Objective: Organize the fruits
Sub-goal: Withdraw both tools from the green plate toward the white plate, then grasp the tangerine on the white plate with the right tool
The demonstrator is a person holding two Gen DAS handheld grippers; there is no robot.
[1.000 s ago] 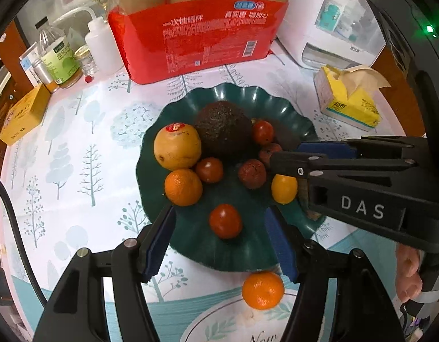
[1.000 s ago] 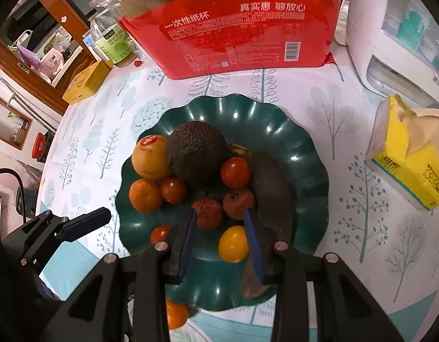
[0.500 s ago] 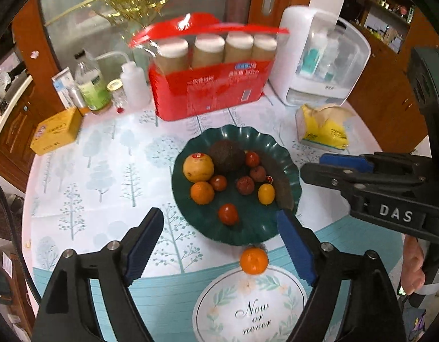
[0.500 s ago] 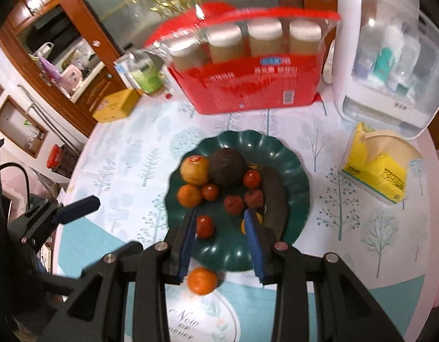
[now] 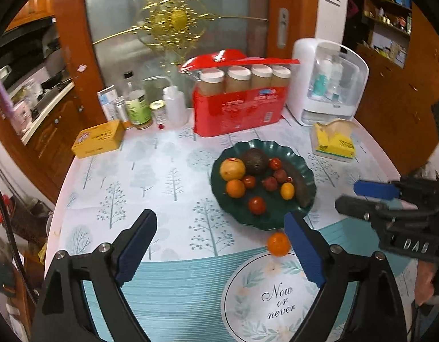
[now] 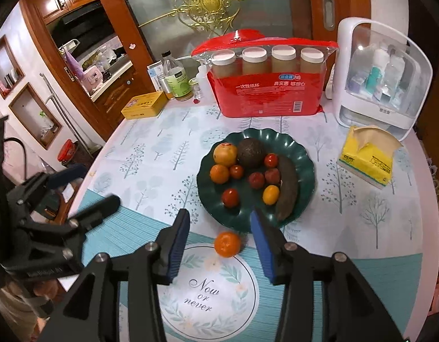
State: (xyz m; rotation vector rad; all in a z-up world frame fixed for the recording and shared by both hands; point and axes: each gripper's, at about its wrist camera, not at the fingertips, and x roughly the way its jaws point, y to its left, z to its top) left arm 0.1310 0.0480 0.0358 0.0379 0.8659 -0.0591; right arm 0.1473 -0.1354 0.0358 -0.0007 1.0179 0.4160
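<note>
A dark green scalloped plate (image 5: pixel 304 168) (image 6: pixel 302 148) holds several fruits: a dark avocado (image 6: pixel 250 148), a yellow apple (image 6: pixel 225 154), an orange (image 6: pixel 219 173), small red fruits and a yellow one (image 6: pixel 270 194). One loose orange (image 5: pixel 278 244) (image 6: pixel 227 244) lies on the table just in front of the plate. My left gripper (image 5: pixel 219 239) is open and empty, well back from the plate. My right gripper (image 6: pixel 220 228) is open and empty, with the loose orange showing between its fingers but farther away.
At the back stand a red pack of paper cups (image 6: pixel 270 85), a white storage box (image 6: pixel 381 77), bottles (image 6: pixel 176 79) and a yellow tin (image 6: pixel 144 105). A yellow tissue pack (image 6: pixel 367 156) lies right of the plate. A round "Now or never" mat (image 6: pixel 208 287) is near me.
Both grippers have pulled up and back from the plate, so the whole table shows. The left jaws have spread wider and the right jaws have opened. The fruits have not moved.
</note>
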